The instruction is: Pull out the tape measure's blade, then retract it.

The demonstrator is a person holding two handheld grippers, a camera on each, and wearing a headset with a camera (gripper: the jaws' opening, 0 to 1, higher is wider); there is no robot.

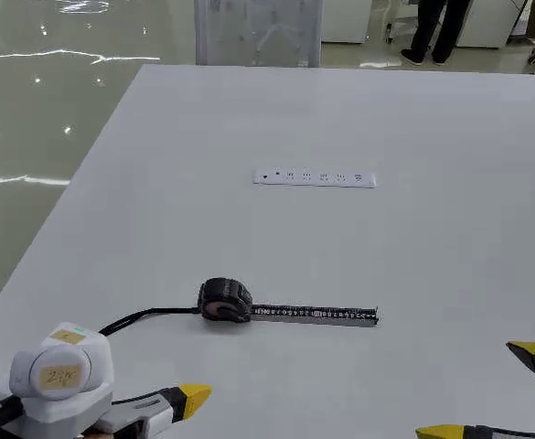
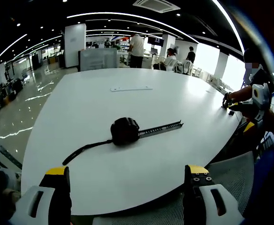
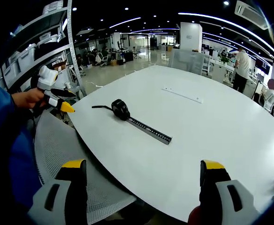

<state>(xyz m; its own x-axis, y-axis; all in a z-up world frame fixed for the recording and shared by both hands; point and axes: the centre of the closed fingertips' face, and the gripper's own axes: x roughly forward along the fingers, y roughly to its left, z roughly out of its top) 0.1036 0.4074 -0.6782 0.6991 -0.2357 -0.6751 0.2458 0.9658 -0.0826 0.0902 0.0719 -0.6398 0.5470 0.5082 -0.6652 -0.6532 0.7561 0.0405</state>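
Left gripper (image 2: 126,171): jaws spread wide, nothing between them; it hovers at the near edge of the table (image 1: 432,256).
Right gripper (image 3: 144,164): jaws equally wide apart, nothing held; it also hovers at the near edge, level with the left gripper.
Tape measure case (image 2: 125,130): straight ahead of the left gripper, flat on the table and apart from both grippers. From the right gripper it lies ahead and to the left.
Blade (image 2: 160,129): drawn out of the case and lying flat, running off to the right of the left gripper's line. Its hook end (image 1: 374,316) is the part nearest the right gripper.
Strap (image 2: 83,150): trails from the case to the left, on the left gripper's side.
Power strip (image 1: 314,177): beyond the case, well apart, not in the working path.
Step in hand: judged to be the retraction, as the blade is already out.
Lock: presumed engaged, since nothing holds the blade; the button is too small to make out.
Method: close the left gripper squarely on the tape measure case to pin it, take the hook end with the right gripper, then release the lock and feed the blade in under control.
Risk: an unguided blade may whip back and jerk the case out of the jaws.
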